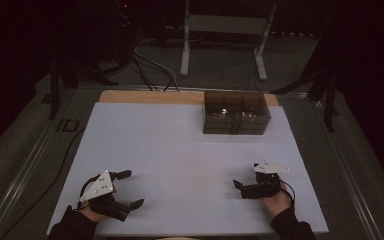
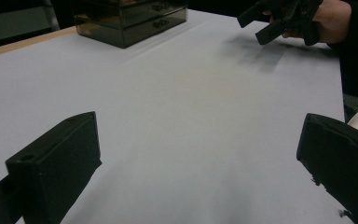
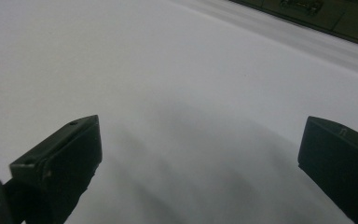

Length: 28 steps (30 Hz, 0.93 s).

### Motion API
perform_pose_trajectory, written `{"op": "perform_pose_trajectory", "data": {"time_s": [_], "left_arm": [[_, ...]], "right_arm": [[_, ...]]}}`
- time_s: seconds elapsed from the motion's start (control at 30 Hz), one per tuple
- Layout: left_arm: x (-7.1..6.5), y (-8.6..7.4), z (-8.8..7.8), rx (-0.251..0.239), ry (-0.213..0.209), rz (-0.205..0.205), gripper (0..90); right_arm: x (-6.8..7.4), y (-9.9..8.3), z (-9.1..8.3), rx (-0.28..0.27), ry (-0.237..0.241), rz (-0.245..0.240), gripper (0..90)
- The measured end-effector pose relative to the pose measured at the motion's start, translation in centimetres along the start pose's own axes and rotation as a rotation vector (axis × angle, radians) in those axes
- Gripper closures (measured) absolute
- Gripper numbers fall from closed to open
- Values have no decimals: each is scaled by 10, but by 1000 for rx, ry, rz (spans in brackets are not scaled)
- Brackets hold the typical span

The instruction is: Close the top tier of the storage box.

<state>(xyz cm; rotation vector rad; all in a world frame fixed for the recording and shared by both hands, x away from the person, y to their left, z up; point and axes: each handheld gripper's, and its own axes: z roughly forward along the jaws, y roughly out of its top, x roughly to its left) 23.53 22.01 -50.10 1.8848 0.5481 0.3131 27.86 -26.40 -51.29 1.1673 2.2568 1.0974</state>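
Observation:
My left gripper [image 1: 134, 188] rests low over the white sheet [image 1: 180, 150] at the front left, held by a hand in a dark sleeve. Its jaws stand wide apart with nothing between them, as the left gripper view [image 2: 198, 163] shows. At the front right, my right gripper [image 1: 246, 175] is open too, with only bare white sheet between its jaws in the right gripper view [image 3: 198, 158]. The left gripper view also catches the right gripper [image 2: 279, 18] farther off. A dark translucent drawer box [image 1: 236, 112] sits at the back right of the sheet, far from both grippers.
The white sheet covers a wooden table [image 1: 150, 96] whose edge shows at the back. The drawer box [image 2: 130, 18] appears far off, and its front [image 3: 317, 11] lies beyond the right gripper. Cables [image 1: 150, 70] and a metal stand [image 1: 225, 25] lie on the floor behind.

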Motion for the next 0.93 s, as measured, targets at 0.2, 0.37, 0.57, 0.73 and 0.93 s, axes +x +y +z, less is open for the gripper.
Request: {"op": "perform_pose_trajectory", "data": {"time_s": [0.2, 0.37, 0.57, 0.73, 0.93], "left_arm": [[1, 0, -1, -3, -2, -2, 10], [0, 0, 1, -1, 0, -4, 10], [1, 0, 1, 1, 0, -3, 10], [1, 0, 1, -3, -1, -4, 10], [1, 0, 1, -4, -2, -6, 10]], "right_arm": [[1, -2, 4, 14, 0, -8, 0], [2, 0, 4, 3, 15, -4, 0], [2, 0, 3, -8, 27, 5, 0], [1, 0, 4, 4, 28, 4, 0], [3, 0, 4, 9, 33, -6, 0]]}}
